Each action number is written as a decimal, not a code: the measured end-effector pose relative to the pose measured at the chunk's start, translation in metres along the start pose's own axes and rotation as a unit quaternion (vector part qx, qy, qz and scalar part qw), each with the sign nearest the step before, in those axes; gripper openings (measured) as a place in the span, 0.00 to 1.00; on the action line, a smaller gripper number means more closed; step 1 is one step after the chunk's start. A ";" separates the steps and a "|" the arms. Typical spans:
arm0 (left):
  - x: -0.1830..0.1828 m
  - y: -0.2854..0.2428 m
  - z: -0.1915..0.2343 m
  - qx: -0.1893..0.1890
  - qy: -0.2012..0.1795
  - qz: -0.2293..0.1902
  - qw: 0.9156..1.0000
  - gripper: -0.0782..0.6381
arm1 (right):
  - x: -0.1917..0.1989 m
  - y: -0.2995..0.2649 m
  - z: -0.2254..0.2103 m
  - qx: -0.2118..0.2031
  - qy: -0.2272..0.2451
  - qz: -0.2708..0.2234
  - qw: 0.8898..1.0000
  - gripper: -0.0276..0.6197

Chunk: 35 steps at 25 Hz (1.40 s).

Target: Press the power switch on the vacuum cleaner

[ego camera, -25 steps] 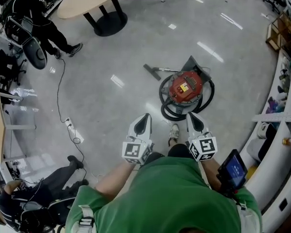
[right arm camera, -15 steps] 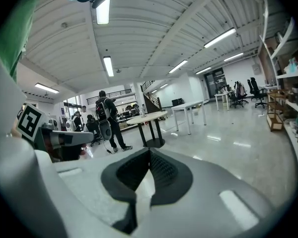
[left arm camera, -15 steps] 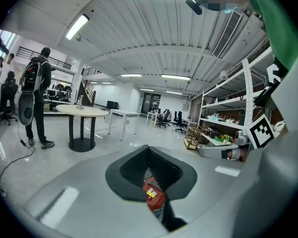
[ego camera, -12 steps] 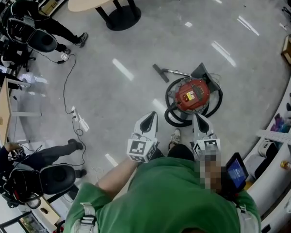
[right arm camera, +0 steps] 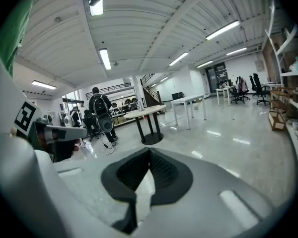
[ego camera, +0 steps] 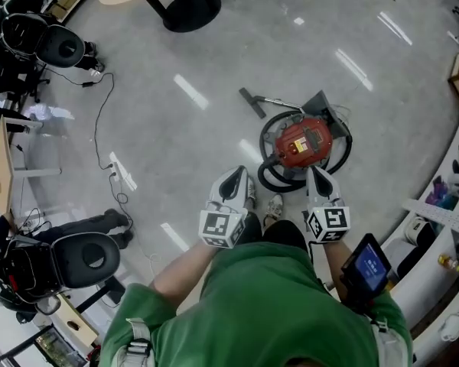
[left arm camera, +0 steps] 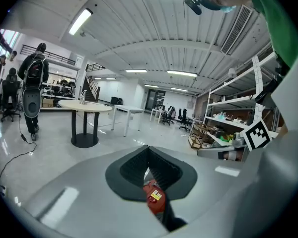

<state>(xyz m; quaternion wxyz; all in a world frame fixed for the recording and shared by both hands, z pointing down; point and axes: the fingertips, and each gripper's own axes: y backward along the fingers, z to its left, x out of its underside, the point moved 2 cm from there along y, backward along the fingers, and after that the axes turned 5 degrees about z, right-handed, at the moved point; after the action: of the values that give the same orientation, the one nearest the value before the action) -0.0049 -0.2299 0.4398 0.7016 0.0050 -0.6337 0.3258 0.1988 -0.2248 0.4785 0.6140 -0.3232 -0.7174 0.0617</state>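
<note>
Seemingly the press has not begun: seen from the head view, the red vacuum cleaner (ego camera: pixel 304 142) sits on the grey floor (ego camera: pixel 176 136) just beyond the person's shoe (ego camera: pixel 274 205), right of centre, ringed by its coiled black hose (ego camera: pixel 265 173), with its floor nozzle (ego camera: pixel 252 103) lying on its far left. The left gripper (ego camera: pixel 236 174) and the right gripper (ego camera: pixel 317 174) are held side by side in front of the person's green-shirted body, pointing away toward the machine but apart from it, neither touching it. Each gripper's own view shows its two dark pads drawn together to a thin slit with nothing caught between them, so both claws are clenched and empty. Through the left gripper's slit a sliver of the vacuum cleaner (left arm camera: pixel 154 198) shows (red body, small yellow label); the right gripper view shows only floor through its slit, and a round table farther off. As a judgement, everything is still to do: lowering a gripper to the machine, finding the switch, and pushing it. The power switch itself is too small to make out in any view; only a yellow label is visible on the lid. The person's torso hides the near floor and their arms.
</note>
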 end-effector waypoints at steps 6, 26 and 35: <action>0.009 -0.021 0.010 0.017 0.000 0.021 1.000 0.10 | 0.005 -0.017 -0.007 0.017 -0.005 0.011 1.000 0.05; 0.064 -0.121 0.034 0.056 0.012 0.107 0.993 0.10 | 0.044 -0.095 -0.062 0.052 -0.007 0.076 0.996 0.05; 0.109 -0.132 0.031 0.066 0.003 0.144 0.987 0.10 | 0.089 -0.104 -0.079 0.049 0.006 0.107 0.993 0.05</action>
<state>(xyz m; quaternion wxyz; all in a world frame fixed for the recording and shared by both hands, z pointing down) 0.0268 -0.2982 0.5966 0.6473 -0.0410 -0.6032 0.4641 0.2279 -0.2821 0.6228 0.6233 -0.3679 -0.6711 0.1608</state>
